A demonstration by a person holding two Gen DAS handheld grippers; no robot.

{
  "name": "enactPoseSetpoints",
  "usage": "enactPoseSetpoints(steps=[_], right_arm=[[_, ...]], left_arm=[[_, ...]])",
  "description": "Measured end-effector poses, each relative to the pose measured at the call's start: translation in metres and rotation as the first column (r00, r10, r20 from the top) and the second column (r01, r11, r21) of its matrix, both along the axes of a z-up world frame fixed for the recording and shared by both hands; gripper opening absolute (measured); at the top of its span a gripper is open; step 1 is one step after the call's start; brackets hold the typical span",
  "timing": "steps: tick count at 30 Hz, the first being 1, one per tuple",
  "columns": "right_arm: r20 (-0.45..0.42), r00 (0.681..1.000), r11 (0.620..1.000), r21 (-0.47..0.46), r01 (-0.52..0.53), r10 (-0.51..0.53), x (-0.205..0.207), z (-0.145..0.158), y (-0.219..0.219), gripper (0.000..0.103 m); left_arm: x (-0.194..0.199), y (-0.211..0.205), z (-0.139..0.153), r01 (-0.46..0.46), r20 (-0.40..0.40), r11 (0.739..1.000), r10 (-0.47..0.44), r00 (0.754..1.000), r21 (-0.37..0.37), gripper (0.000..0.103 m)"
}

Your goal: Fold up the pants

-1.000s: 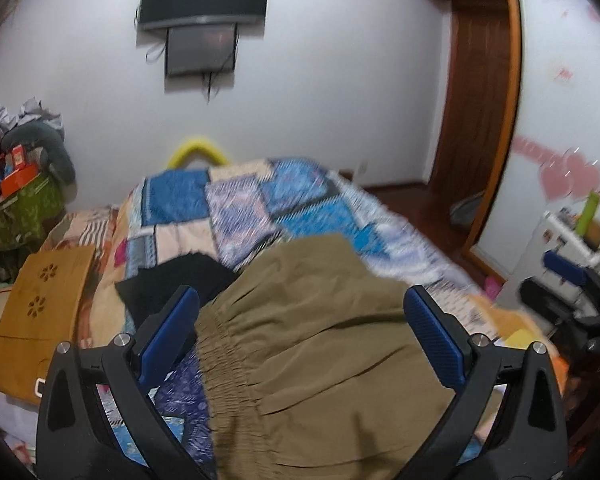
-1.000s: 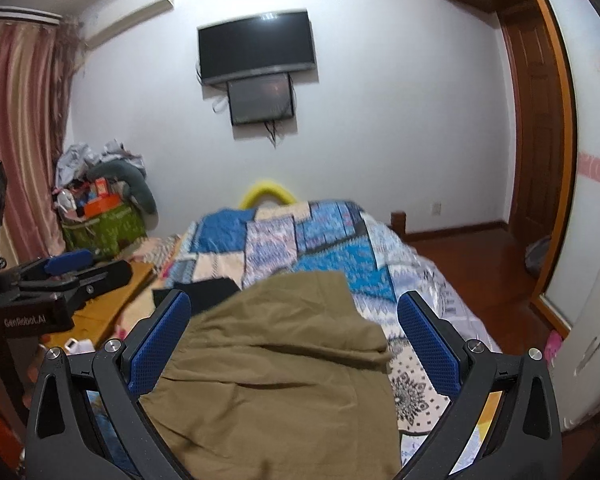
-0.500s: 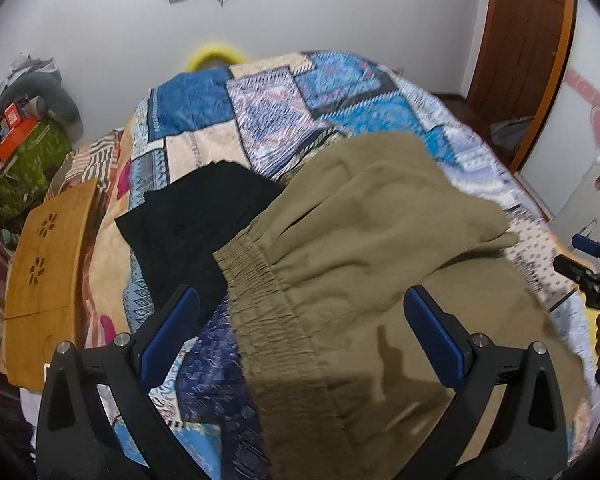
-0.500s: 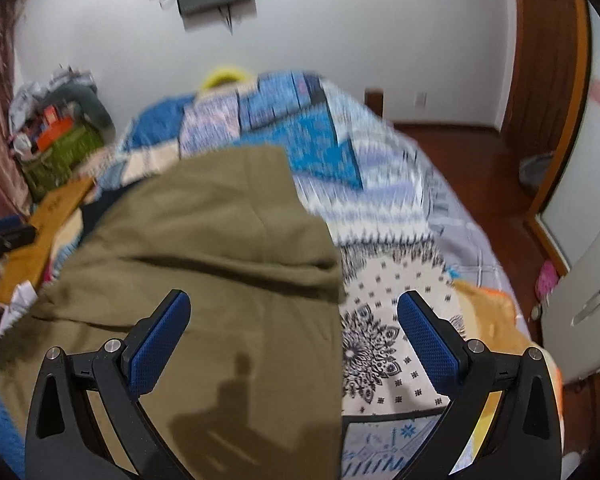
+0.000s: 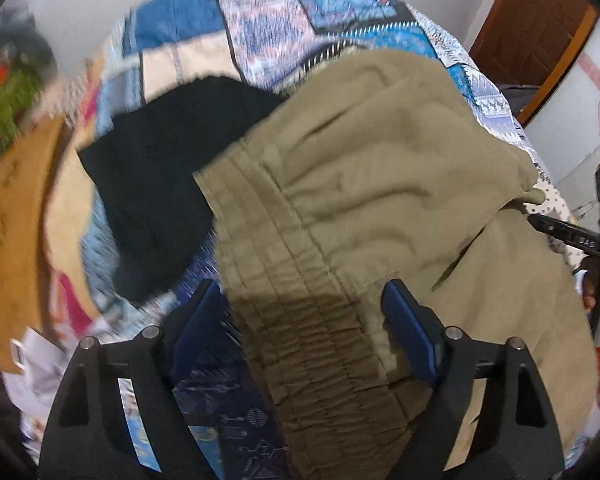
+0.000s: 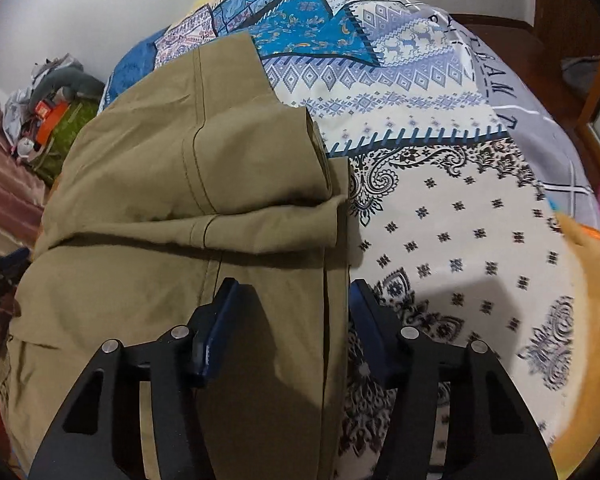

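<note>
Pants [image 5: 380, 184]: olive-tan, lying partly folded on the bed, upper layer doubled back over the lower one; elastic waistband toward the left gripper, outer seam edge toward the right gripper.
Bed cover [image 6: 440, 208]: patchwork print, blue and white panels, bare to the right of the pants.
Black cloth [image 5: 168, 184]: flat on the bed, just beside the waistband, its near edge tucked under the pants.
Left gripper [image 5: 300, 320]: angled down over the waistband; jaws have just been closing but stand wide, gathered waistband between the blue pads, pads not seen pressing it.
Right gripper [image 6: 288, 312]: angled down at the pants' right edge; jaws have just been closing, about half apart, edge of the fabric between them; no squeeze visible on the cloth.
Wooden board [image 5: 16, 216]: left of the bed, blurred.
</note>
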State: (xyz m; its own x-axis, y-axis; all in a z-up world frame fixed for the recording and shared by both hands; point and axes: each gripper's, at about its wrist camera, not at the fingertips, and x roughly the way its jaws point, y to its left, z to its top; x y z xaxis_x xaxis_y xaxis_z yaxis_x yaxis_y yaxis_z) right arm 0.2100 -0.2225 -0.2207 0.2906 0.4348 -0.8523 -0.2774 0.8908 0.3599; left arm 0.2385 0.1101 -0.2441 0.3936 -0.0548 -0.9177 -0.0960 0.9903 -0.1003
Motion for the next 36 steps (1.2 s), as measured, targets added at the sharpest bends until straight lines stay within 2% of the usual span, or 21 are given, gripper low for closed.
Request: enactPoseSetpoints(steps=[3,5,8,10,11,13,16,20,24,28,32,33,36], right_arm=[[-0.055,0.998,0.999,0.054,-0.001,0.004,0.001,-0.005,-0.005,0.053],[-0.07,0.997,0.997,0.082,-0.01,0.015,0.001,-0.006,-0.01,0.052],[-0.063,0.998,0.995,0.092,-0.024,0.03,-0.003,-0.008,-0.011,0.04],[-0.043,0.998,0.996,0.08,-0.04,0.043,-0.007,-0.006,-0.01,0.029],[-0.033,0.998,0.996,0.071,-0.046,0.048,-0.009,-0.005,-0.008,0.027],[-0.012,0.998,0.997,0.049,-0.054,0.055,-0.013,-0.003,-0.004,0.014],[0.032,0.997,0.998,-0.008,-0.069,0.069,-0.02,0.002,0.002,0.007],[0.075,0.994,0.995,-0.054,-0.078,0.082,-0.028,0.009,0.003,0.006],[0.111,0.991,0.992,-0.112,-0.057,0.069,-0.028,0.008,0.002,0.006],[0.077,0.997,0.997,-0.08,-0.023,0.029,-0.023,0.002,-0.005,0.006],[0.068,0.996,0.992,-0.117,-0.055,0.063,-0.029,0.007,0.002,0.007],[0.066,0.995,0.991,-0.122,-0.062,0.071,-0.029,0.009,0.002,0.01],[0.097,0.993,0.992,-0.118,-0.054,0.065,-0.031,0.024,-0.004,0.011]], left_arm=[[-0.001,0.006,-0.006,-0.021,-0.006,0.998,0.021,1.0,-0.063,0.085],[-0.002,0.007,-0.006,-0.021,-0.002,0.997,0.021,1.0,-0.069,0.085],[-0.003,0.003,-0.004,-0.002,0.016,0.998,0.003,1.0,-0.06,0.076],[-0.004,0.001,-0.001,0.001,0.027,1.0,0.0,1.0,-0.025,0.072],[-0.005,0.001,0.0,0.003,0.031,1.0,-0.003,1.0,-0.013,0.07],[-0.005,0.0,0.003,0.003,0.036,0.999,-0.004,0.999,0.036,0.062],[-0.007,-0.002,0.007,0.015,0.057,0.994,-0.021,0.998,0.104,0.061],[-0.01,-0.006,0.01,0.006,0.081,0.98,-0.023,0.996,0.198,0.06],[-0.013,-0.008,0.011,0.006,0.095,0.972,-0.029,0.995,0.233,0.06],[-0.011,-0.003,0.003,0.02,0.072,0.981,-0.035,0.997,0.192,0.062],[-0.013,0.006,0.007,0.022,0.059,0.993,-0.03,0.998,0.12,0.062],[-0.015,0.009,0.009,0.017,0.06,0.995,-0.023,0.998,0.103,0.063],[-0.02,0.016,0.018,0.002,0.064,0.996,-0.007,0.998,0.09,0.064]])
